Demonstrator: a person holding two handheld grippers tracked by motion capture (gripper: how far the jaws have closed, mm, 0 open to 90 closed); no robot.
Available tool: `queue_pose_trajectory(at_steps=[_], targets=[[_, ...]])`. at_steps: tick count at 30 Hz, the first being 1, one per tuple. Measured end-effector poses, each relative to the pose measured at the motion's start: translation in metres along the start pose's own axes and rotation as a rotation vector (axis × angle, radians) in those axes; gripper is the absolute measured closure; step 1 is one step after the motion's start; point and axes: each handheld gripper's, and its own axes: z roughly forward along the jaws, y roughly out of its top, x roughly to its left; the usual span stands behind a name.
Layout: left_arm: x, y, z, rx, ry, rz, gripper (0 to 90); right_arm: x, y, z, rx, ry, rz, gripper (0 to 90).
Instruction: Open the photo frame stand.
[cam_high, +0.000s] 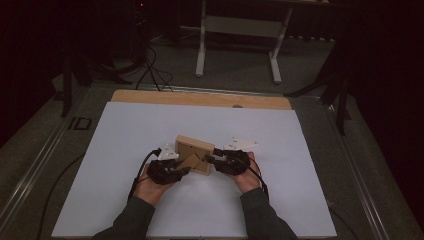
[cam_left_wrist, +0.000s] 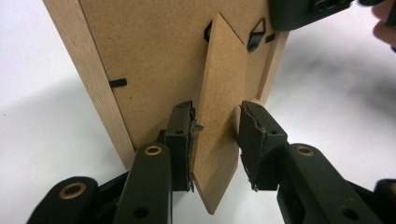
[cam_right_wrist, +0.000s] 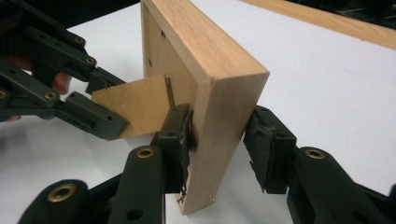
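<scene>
**Upright, a frame between two grippers**

Centrally in the high view, a light wooden picture frame (cam_high: 194, 153) stands on the white tabletop (cam_high: 125, 150). The left gripper (cam_left_wrist: 215, 140) straddles its brown fibreboard easel stand (cam_left_wrist: 219, 116), one jaw touching, the other slightly apart. The right gripper (cam_right_wrist: 218, 144) brackets the frame's wooden edge, jaws spread, one touching.

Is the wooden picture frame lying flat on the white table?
No, the picture frame stands upright on its edge on the white table, with its stand folded out behind.
</scene>
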Motion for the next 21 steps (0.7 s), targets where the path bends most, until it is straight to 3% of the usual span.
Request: queue_pose_trajectory(at_steps=[21], targets=[[-0.006, 0.001, 0.013, 0.012, 0.055, 0.006, 68.3, 0.008, 0.005, 0.0, -0.005, -0.04, -0.055, 58.0]])
